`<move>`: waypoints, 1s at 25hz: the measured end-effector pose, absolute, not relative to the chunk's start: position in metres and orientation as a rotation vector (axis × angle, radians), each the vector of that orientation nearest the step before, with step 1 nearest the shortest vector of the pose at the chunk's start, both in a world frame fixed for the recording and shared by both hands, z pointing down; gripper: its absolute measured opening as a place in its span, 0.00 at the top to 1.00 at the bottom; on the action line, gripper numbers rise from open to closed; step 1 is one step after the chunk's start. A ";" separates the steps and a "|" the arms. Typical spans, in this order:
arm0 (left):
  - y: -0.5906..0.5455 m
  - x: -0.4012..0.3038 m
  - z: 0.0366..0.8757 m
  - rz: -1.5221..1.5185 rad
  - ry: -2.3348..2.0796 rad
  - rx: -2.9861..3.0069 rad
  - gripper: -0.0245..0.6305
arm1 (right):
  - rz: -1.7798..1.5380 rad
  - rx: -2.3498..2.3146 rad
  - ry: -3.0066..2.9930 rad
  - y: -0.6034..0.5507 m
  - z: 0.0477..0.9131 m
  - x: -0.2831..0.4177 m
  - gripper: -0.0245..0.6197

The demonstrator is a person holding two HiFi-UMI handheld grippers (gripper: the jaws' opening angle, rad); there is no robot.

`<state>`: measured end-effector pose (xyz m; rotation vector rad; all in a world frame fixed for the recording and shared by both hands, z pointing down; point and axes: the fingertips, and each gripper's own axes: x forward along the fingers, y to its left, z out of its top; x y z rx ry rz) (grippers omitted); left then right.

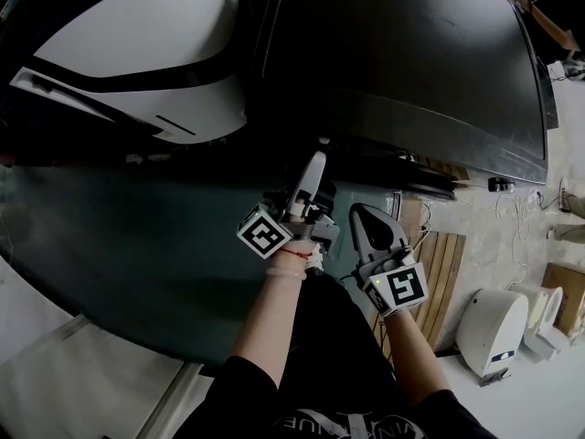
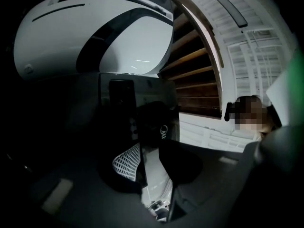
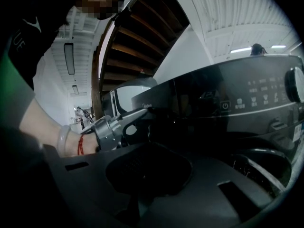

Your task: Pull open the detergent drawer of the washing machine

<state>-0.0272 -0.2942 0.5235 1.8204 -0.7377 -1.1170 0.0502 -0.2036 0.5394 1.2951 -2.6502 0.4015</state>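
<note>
The washing machine (image 1: 393, 62) is dark and glossy, and I look down on its top in the head view. Its detergent drawer (image 3: 159, 101) is the dark panel left of the control panel (image 3: 256, 99) in the right gripper view. My left gripper (image 1: 317, 158) points up at the machine's front edge, with one silver finger (image 3: 116, 124) reaching the drawer's front. In its own view my left gripper (image 2: 151, 156) shows a gap between the pads with light floor behind and nothing clearly gripped. My right gripper (image 1: 358, 210) hangs just right of it, short of the machine. Its pads (image 3: 142, 167) meet.
A white rounded appliance (image 1: 137, 35) stands left of the washer. A dial (image 3: 298, 84) sits at the panel's right end. Wooden slats (image 1: 443, 263) and white devices (image 1: 494, 323) lie on the floor to the right. A wooden staircase (image 2: 194, 75) rises behind.
</note>
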 end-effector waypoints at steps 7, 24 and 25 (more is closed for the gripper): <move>-0.281 -0.029 0.524 -1.114 -0.718 1.824 0.77 | 0.416 1.348 -2.672 -0.203 0.529 0.052 0.94; -0.247 -0.031 0.527 -1.062 -0.710 1.838 0.78 | 0.296 1.357 -2.647 -0.177 0.521 0.044 0.94; -0.245 -0.031 0.527 -1.056 -0.708 1.839 0.78 | 0.320 1.362 -2.646 -0.176 0.518 0.042 0.94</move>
